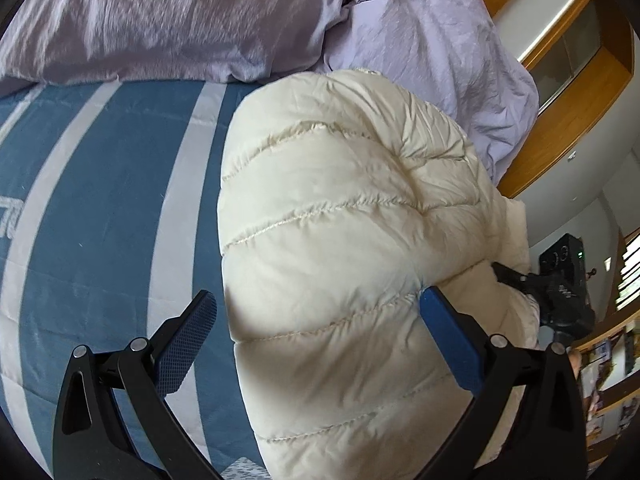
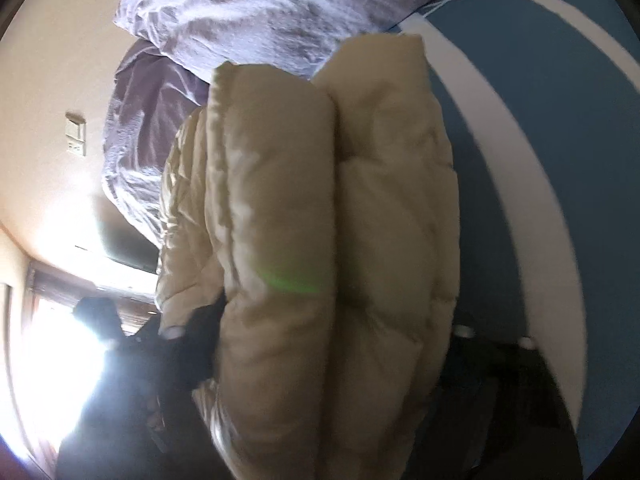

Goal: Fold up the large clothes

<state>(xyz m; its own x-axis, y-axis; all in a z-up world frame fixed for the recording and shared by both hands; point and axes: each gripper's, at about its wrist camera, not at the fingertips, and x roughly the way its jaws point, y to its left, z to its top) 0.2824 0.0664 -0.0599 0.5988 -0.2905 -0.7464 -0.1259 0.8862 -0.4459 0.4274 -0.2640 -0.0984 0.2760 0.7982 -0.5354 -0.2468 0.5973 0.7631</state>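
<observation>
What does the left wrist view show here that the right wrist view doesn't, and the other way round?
Left wrist only: the left tongs wide open, blue pads either side of the puffy jacket's bulk, one pad touching it, plus wooden shelving behind. Right wrist only: the jacket's doubled edge seen end-on as two thick layers, a wall switch, and a glaring window; the view is blurred and its own tongs are too dark to judge. Both: the cream jacket, the blue-and-white striped bedcover under it, and the lilac duvet beyond.
</observation>
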